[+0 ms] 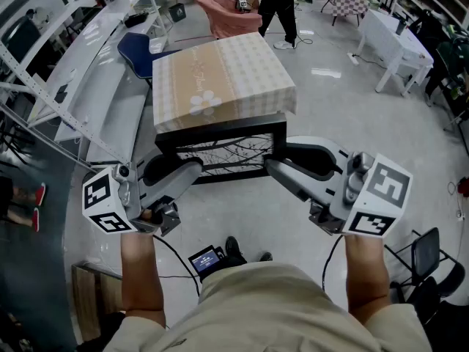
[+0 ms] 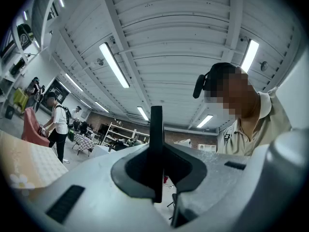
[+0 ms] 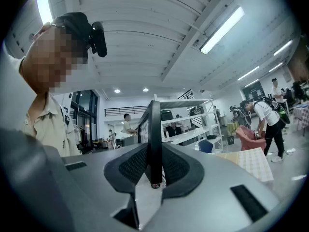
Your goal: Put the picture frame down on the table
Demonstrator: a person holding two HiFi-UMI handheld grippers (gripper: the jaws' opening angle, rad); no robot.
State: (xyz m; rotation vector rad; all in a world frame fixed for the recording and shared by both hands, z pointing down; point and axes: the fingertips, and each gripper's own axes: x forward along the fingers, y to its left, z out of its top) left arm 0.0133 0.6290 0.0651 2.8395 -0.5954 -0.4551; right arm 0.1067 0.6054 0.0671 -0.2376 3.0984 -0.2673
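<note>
A black picture frame (image 1: 220,155) with a print of bare branches hangs upright in the air, just in front of the near edge of the table (image 1: 220,79), which has a beige checked cloth. My left gripper (image 1: 192,170) is shut on the frame's left edge and my right gripper (image 1: 272,166) is shut on its right edge. In the left gripper view the frame's edge (image 2: 156,144) stands as a thin black bar between the dark pads (image 2: 135,170). The right gripper view shows the same: the frame (image 3: 154,134) is clamped between textured pads (image 3: 133,166).
Beyond the table are a blue chair (image 1: 139,50) and a pink armchair (image 1: 227,13), with a person (image 1: 278,6) standing by it. White shelving (image 1: 73,72) runs along the left and white tables (image 1: 396,42) stand at the right. A black chair (image 1: 425,262) stands at my right.
</note>
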